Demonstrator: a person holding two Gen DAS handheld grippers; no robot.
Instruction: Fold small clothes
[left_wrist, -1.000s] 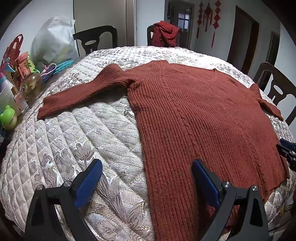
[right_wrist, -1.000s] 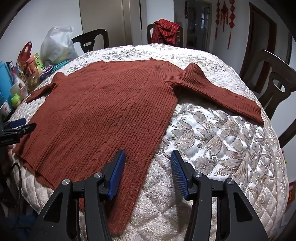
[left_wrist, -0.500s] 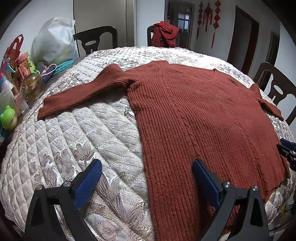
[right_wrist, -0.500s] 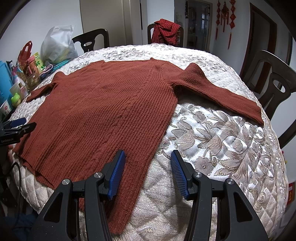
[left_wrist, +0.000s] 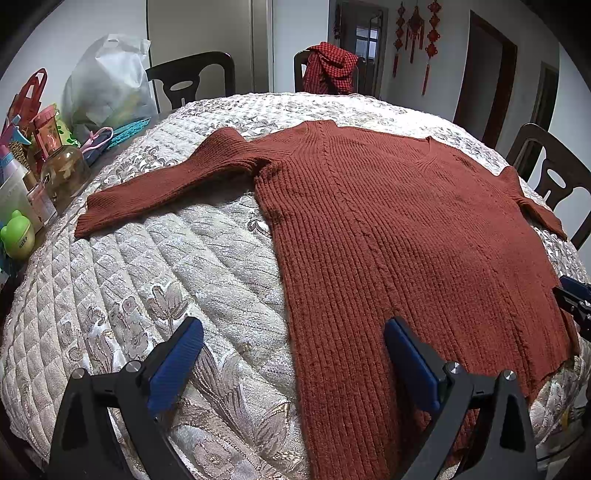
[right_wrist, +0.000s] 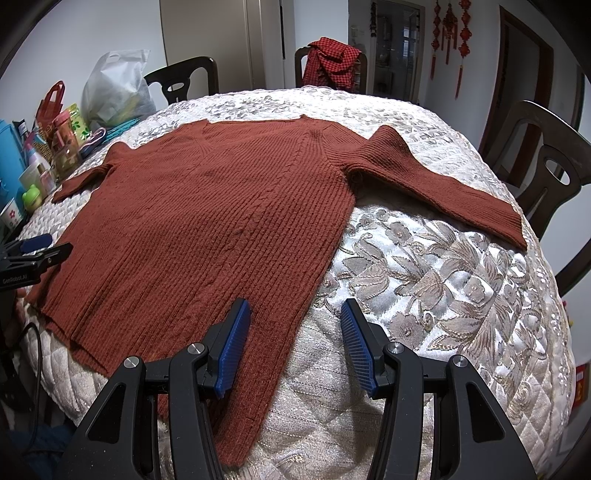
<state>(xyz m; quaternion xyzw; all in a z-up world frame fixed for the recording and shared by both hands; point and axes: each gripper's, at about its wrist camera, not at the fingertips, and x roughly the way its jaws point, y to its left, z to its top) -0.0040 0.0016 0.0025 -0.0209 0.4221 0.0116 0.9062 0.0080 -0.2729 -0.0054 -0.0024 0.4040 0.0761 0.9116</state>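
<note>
Rust-red ribbed sweater (left_wrist: 388, 236) spread flat on quilted table cover (left_wrist: 166, 266); left gripper (left_wrist: 293, 354) wide open, empty; right gripper (right_wrist: 295, 332) parted, empty, straddling the hem edge.

A rust-red ribbed knit sweater (left_wrist: 388, 229) lies flat and unfolded, front up, on a quilted floral table cover (left_wrist: 166, 280), both sleeves spread outward, its hem at the near edge.

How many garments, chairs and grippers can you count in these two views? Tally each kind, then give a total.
Garments: 2, the rust sweater and the red checked cloth on a chair.
Chairs: 4.
Grippers: 2, left gripper, right gripper.
Total: 8
</note>
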